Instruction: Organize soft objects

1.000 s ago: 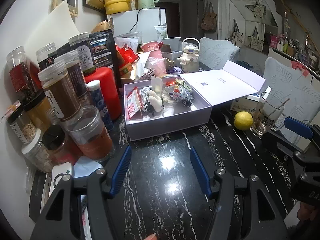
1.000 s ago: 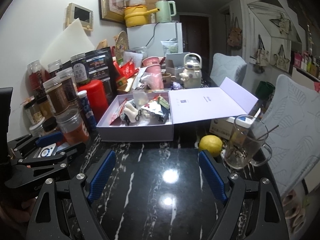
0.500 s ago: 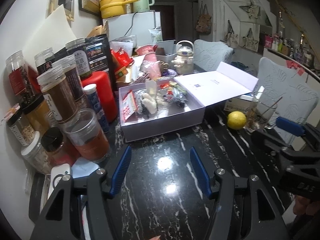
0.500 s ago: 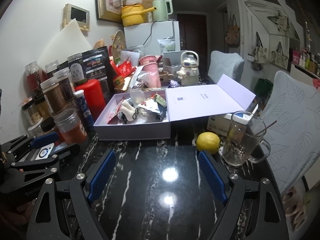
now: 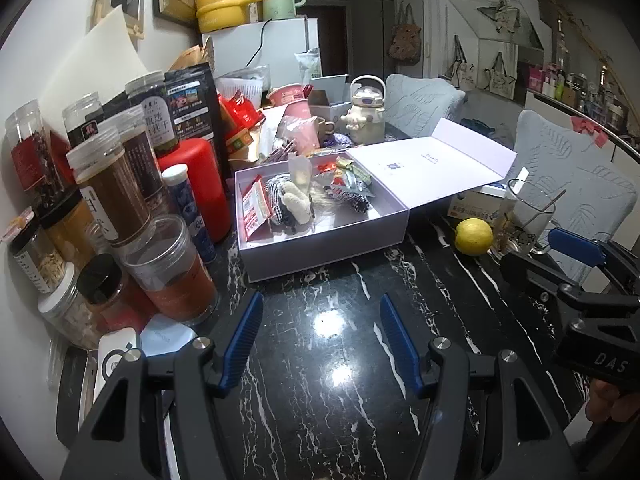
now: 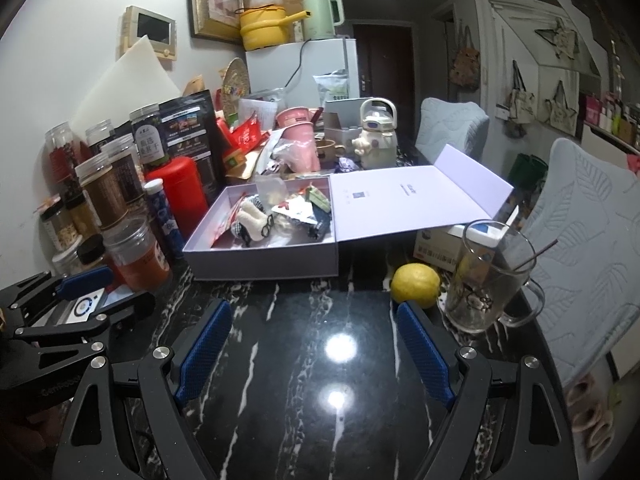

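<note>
Both your claws, left claw (image 5: pixel 320 334) and right claw (image 6: pixel 314 338), hang released, empty, over the black marble bench (image 5: pixel 340 380); soft bits already lie in the open lilac cardboard box (image 5: pixel 324 248) — sorting or done, can't tell.

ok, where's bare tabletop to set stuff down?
Free: black marble between both open grippers, the lavender box and the lemon. Crowded: jars on the left, glass mug on the right, clutter behind the box.
</note>
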`<action>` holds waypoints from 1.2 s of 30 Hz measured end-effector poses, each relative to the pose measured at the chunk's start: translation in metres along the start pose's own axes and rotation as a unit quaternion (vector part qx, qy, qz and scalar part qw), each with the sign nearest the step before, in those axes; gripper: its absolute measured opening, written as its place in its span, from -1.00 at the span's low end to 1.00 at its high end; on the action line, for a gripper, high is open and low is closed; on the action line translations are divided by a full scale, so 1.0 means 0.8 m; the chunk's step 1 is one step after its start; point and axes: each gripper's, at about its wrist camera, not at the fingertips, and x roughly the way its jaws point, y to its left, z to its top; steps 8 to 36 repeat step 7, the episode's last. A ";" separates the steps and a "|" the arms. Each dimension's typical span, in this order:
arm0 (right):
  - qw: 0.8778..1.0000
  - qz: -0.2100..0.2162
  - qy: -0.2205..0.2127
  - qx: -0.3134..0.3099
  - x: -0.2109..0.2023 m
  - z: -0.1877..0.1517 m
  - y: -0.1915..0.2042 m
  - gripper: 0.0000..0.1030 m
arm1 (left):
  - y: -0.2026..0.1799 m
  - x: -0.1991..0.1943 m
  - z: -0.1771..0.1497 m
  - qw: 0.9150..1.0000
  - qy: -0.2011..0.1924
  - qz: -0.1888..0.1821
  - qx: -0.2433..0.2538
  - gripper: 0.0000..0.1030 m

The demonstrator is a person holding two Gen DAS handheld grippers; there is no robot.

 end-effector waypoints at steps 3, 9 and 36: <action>1.000 0.000 0.000 -0.002 0.003 0.002 0.000 0.66 | 0.003 0.008 0.001 1.000 0.011 -0.003 -0.006 0.17; 1.000 -0.004 0.002 -0.002 0.005 0.003 -0.003 0.66 | 0.005 0.015 0.000 1.000 0.015 -0.004 -0.008 0.17; 1.000 -0.004 0.002 -0.002 0.005 0.003 -0.003 0.66 | 0.005 0.015 0.000 1.000 0.015 -0.004 -0.008 0.17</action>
